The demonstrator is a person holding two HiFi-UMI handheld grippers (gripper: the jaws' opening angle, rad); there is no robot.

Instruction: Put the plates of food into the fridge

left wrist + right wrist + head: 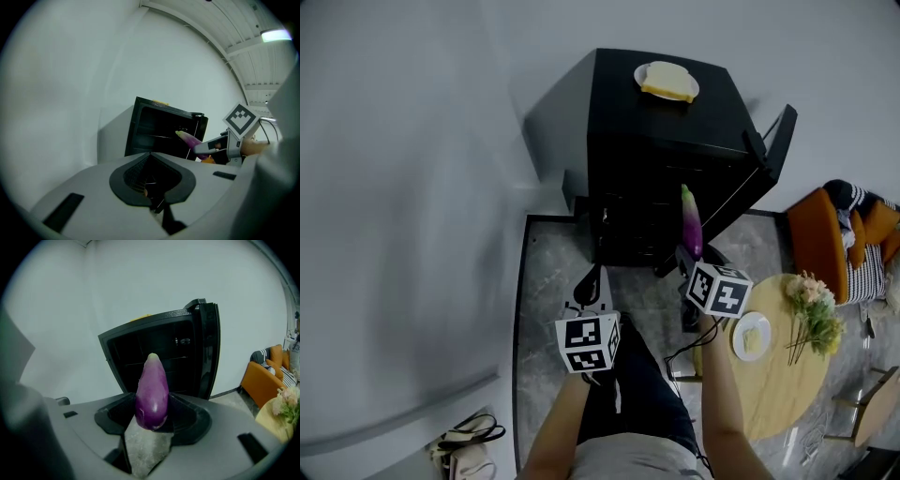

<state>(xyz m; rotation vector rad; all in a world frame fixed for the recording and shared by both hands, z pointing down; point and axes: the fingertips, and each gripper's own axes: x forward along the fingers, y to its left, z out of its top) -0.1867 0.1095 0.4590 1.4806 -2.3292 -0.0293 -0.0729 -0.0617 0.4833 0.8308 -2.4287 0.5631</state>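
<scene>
**Eggplant at the fridge door, plates not yet inside**

We are gripping an eggplant (151, 390) tight in the right gripper (686, 261) and pointing its tip at the open fridge (675, 131), just in front of the shelves. The left gripper (152, 185) is hanging farther back from the fridge, its jaws pressed together on nothing. One plate (666, 82) of bread is sitting on top of the fridge. A second plate (751, 336) is lying on the table (787, 394), off to the fridge's right. We are judging both plates left to store.

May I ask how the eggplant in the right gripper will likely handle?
The eggplant looks glossy and tapered, so it may slip from the right gripper. It sticks out unsupported, so probably stiff. Rounded, it would likely roll if set down.
</scene>
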